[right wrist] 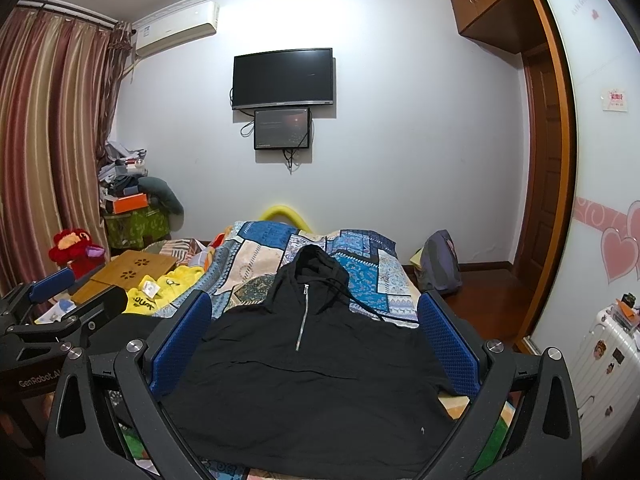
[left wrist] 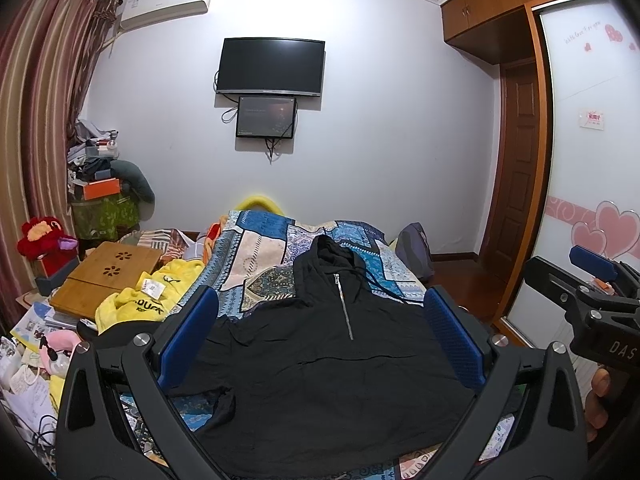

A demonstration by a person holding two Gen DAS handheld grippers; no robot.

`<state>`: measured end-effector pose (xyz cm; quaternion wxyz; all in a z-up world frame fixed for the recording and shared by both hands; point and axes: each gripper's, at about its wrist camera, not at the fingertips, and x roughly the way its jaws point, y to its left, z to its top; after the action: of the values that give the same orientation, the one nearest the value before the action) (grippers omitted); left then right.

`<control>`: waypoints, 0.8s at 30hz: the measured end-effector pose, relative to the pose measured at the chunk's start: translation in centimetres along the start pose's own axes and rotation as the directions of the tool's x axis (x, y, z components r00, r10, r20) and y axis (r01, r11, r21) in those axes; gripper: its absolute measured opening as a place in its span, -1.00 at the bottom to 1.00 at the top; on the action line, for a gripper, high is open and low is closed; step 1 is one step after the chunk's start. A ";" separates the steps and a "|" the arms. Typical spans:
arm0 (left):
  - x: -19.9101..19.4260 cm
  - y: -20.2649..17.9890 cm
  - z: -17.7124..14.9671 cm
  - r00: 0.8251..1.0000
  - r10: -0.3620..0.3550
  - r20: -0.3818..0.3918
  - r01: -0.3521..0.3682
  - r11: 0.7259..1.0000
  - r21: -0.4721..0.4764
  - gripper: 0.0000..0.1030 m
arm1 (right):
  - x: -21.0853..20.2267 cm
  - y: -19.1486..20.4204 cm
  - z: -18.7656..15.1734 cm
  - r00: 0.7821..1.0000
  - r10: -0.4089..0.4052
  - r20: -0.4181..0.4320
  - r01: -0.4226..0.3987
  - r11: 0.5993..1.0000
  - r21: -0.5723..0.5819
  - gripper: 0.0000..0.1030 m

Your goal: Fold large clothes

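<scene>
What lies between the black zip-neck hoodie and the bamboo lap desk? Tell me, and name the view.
A crumpled yellow garment with black lettering lies between the black zip-neck hoodie and the bamboo lap desk, on the patchwork bedspread's left edge. Both wrist views show it.

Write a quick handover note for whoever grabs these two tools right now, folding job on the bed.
Left tool: open, holding nothing, above the near part of the hoodie.
Right tool: open, holding nothing, beside the left one at the same end.
Black hoodie: lies front up on the patchwork bedspread, zipper showing, hood pointing toward the far wall; sleeves look tucked or bunched at the sides.
Done: garment laid out roughly flat.
Left: no clear fold visible yet; bring in the sides, then fold lengthwise.
</scene>
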<state>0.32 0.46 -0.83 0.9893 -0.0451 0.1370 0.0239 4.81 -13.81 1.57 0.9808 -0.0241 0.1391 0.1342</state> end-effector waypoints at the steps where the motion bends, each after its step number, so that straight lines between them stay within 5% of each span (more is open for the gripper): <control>1: 0.0 0.0 0.0 1.000 0.000 0.000 0.000 1.000 0.000 1.00 | 0.0 0.0 0.0 1.000 0.001 0.000 -0.001 1.000 0.001 0.98; 15: 1.4 1.7 0.1 1.000 -0.010 -0.030 0.009 1.000 -0.030 1.00 | 1.9 -0.1 0.3 0.999 -0.001 -0.037 0.001 1.000 -0.002 0.98; 24: 4.9 8.6 0.5 0.988 0.140 -0.062 -0.144 0.986 -0.080 1.00 | 5.8 0.3 0.1 0.996 0.002 -0.087 -0.003 1.000 -0.012 0.98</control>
<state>4.66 9.20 -2.36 0.9780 -0.0777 0.1663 0.0988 10.15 -11.97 0.03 0.9736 -0.0354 0.1807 0.1352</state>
